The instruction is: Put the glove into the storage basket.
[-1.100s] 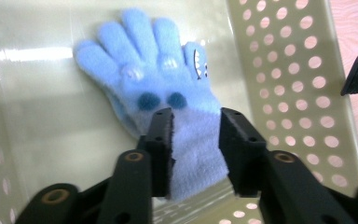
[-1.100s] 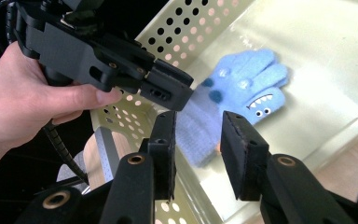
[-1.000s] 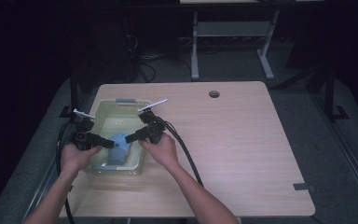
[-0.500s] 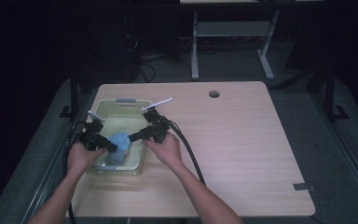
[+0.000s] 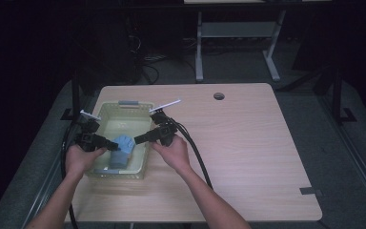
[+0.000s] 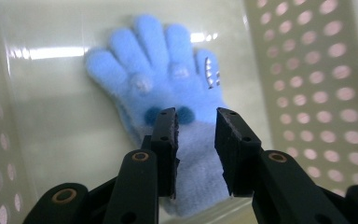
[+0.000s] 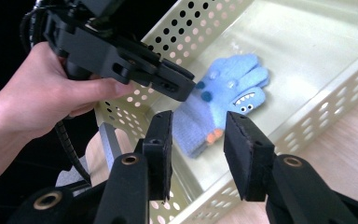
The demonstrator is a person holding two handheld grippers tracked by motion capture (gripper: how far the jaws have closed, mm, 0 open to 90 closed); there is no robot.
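Releasing the glove (image 6: 168,93) into the basket (image 5: 145,160): left gripper (image 6: 196,126) jaws just parted narrowly above its cuff, right gripper (image 7: 198,135) wider beside it; next I'd withdraw both upward.

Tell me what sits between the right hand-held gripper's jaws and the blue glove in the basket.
In the right gripper view, nothing solid: open air over the basket separates the right hand-held gripper from the blue glove.
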